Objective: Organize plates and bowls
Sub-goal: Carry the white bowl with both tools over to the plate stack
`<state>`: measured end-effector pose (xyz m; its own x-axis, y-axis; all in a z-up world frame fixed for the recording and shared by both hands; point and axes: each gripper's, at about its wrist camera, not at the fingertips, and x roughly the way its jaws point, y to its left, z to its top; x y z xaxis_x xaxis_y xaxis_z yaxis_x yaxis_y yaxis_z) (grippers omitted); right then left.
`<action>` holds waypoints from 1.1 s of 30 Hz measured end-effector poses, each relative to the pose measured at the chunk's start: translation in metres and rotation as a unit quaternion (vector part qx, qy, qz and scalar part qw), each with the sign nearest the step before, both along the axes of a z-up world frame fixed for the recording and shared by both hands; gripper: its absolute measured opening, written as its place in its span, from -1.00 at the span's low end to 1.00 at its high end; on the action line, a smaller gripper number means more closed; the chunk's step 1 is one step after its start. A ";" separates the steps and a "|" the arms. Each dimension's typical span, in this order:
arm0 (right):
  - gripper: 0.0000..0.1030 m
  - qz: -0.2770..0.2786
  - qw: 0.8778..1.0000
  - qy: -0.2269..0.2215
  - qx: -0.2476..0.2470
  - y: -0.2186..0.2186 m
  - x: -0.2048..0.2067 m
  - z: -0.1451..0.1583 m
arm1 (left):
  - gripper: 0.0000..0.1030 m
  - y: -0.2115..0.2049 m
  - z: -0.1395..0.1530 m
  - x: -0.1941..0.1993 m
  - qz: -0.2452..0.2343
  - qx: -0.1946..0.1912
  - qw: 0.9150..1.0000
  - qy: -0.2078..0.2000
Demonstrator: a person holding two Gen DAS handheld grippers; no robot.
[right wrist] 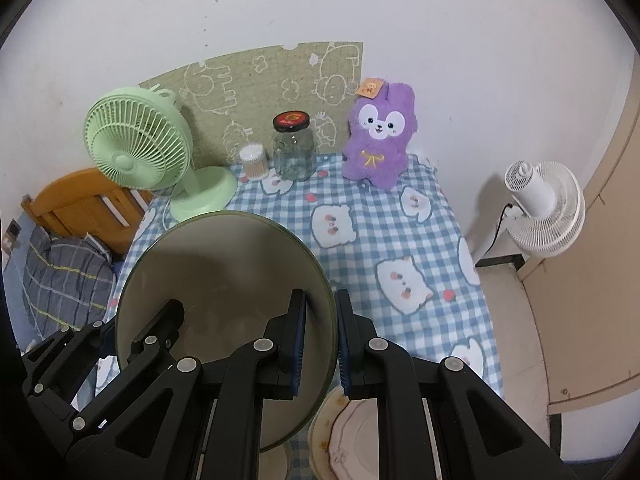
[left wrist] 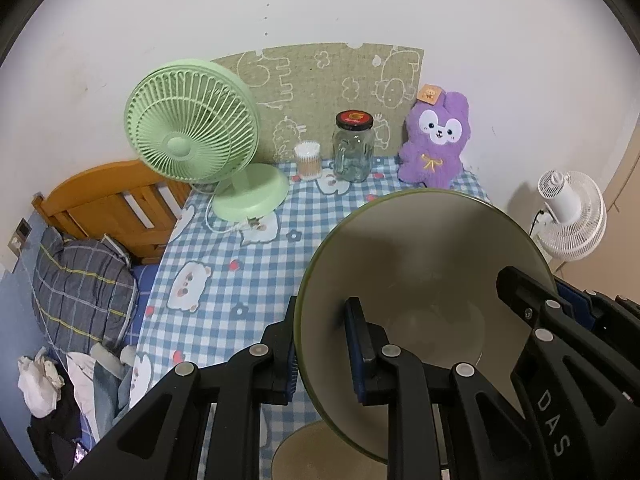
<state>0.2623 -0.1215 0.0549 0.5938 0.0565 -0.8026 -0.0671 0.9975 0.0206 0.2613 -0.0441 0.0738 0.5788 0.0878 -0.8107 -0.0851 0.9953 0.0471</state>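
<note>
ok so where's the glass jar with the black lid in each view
Left wrist view: the glass jar stands just right of centre in the upper half, between the cotton swab pot and the purple plush bunny.
Right wrist view: the jar sits left of centre in the upper half, with the same neighbours on either side.
Shared landmark: the green desk fan, to the left of the jar in both.

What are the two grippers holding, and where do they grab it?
Both hold one big beige green-rimmed bowl by its rim: left gripper one side, right gripper the opposite.
</note>
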 end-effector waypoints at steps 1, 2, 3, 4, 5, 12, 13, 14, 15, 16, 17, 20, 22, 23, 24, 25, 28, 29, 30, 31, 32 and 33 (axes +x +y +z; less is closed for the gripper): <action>-0.66 0.000 1.000 0.001 0.000 0.002 -0.005 -0.002 | -0.65 0.001 -0.001 -0.004 0.000 0.000 1.000 0.001; -0.66 -0.001 1.000 0.001 0.000 0.003 -0.008 -0.003 | -0.65 0.003 -0.003 -0.008 0.000 0.000 1.000 0.003; -0.66 -0.001 1.000 0.002 0.000 0.004 -0.012 -0.005 | -0.65 0.004 -0.004 -0.011 -0.001 -0.001 1.000 0.003; -0.66 -0.001 1.000 0.003 0.000 0.006 -0.016 -0.007 | -0.64 0.005 -0.005 -0.015 -0.002 0.000 1.000 0.005; -0.66 -0.002 1.000 0.005 0.001 0.007 -0.020 -0.009 | -0.65 0.007 -0.006 -0.018 -0.002 -0.001 1.000 0.005; -0.66 -0.001 1.000 0.012 0.000 0.016 -0.042 -0.025 | -0.65 0.016 -0.021 -0.040 -0.001 -0.006 1.000 0.015; -0.66 0.000 1.000 0.012 0.001 0.017 -0.044 -0.027 | -0.65 0.018 -0.023 -0.043 0.000 -0.007 1.000 0.016; -0.66 0.000 1.000 0.012 0.001 0.018 -0.046 -0.029 | -0.65 0.019 -0.025 -0.045 0.000 -0.008 1.000 0.017; -0.66 0.001 1.000 0.013 0.001 0.019 -0.049 -0.031 | -0.65 0.020 -0.028 -0.048 0.001 -0.008 1.000 0.018; -0.66 0.001 1.000 0.014 0.001 0.020 -0.051 -0.033 | -0.65 0.021 -0.029 -0.050 0.001 -0.008 1.000 0.018; -0.66 0.002 1.000 0.014 0.001 0.021 -0.053 -0.035 | -0.65 0.022 -0.031 -0.052 0.002 -0.008 1.000 0.018; -0.66 0.001 1.000 0.019 0.003 0.023 -0.058 -0.043 | -0.65 0.025 -0.038 -0.058 0.003 -0.007 1.000 0.019; -0.66 0.000 1.000 0.022 0.002 0.023 -0.061 -0.049 | -0.65 0.026 -0.043 -0.061 0.001 -0.008 1.000 0.019; -0.66 -0.001 1.000 0.023 0.002 0.024 -0.062 -0.052 | -0.65 0.027 -0.047 -0.063 0.000 -0.011 1.000 0.022; -0.66 -0.001 1.000 0.025 0.002 0.023 -0.064 -0.055 | -0.65 0.027 -0.050 -0.064 0.000 -0.013 1.000 0.025; -0.66 -0.001 1.000 0.028 0.001 0.024 -0.066 -0.058 | -0.65 0.028 -0.053 -0.065 0.000 -0.015 0.999 0.028; -0.66 -0.002 1.000 0.031 -0.003 0.025 -0.070 -0.067 | -0.64 0.029 -0.063 -0.069 0.001 -0.020 0.999 0.035; -0.66 -0.002 1.000 0.030 -0.005 0.026 -0.071 -0.068 | -0.64 0.029 -0.065 -0.071 0.000 -0.021 0.999 0.037; -0.66 -0.002 1.000 0.029 -0.006 0.026 -0.072 -0.071 | -0.64 0.029 -0.069 -0.072 0.000 -0.023 0.999 0.040; -0.66 -0.002 1.000 0.029 -0.006 0.026 -0.074 -0.074 | -0.64 0.030 -0.071 -0.074 0.001 -0.024 0.999 0.041; -0.66 -0.002 1.000 0.029 -0.007 0.027 -0.075 -0.076 | -0.64 0.031 -0.074 -0.076 0.003 -0.027 0.999 0.042; -0.66 -0.001 1.000 0.028 -0.007 0.028 -0.076 -0.079 | -0.64 0.031 -0.076 -0.077 0.004 -0.030 0.999 0.044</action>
